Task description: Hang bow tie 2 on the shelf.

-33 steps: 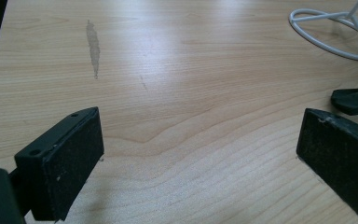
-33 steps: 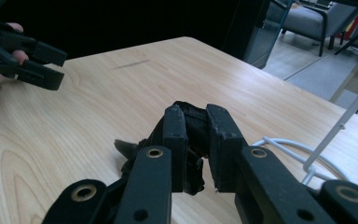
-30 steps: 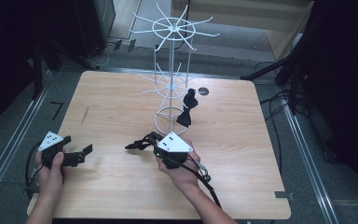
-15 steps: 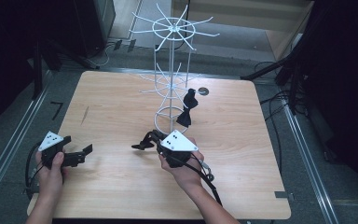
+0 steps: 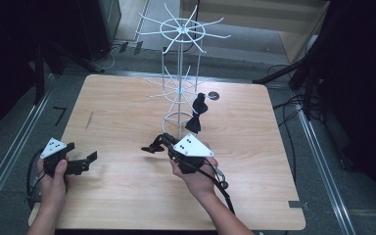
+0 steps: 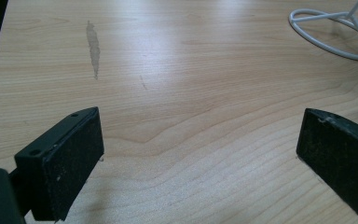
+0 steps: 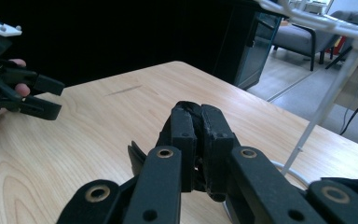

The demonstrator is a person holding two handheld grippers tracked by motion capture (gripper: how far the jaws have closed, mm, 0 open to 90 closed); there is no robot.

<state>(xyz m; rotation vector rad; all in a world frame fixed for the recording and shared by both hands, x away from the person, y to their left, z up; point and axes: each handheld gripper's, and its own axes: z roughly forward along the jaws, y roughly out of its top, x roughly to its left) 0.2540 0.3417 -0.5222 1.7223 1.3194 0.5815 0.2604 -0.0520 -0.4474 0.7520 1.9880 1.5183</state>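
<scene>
The right gripper (image 5: 152, 145) sits just in front of the white wire rack (image 5: 178, 93), fingers clamped on a black bow tie (image 7: 196, 122); another black bow tie (image 5: 197, 111) hangs on the rack; the left gripper (image 5: 87, 159), far left of the rack, holds its fingers apart over the worktop (image 5: 254, 147).

Even overhead light on the table (image 5: 127, 107), dark surroundings, soft glare on wood, blue cast and blurred background in the right gripper view.
</scene>
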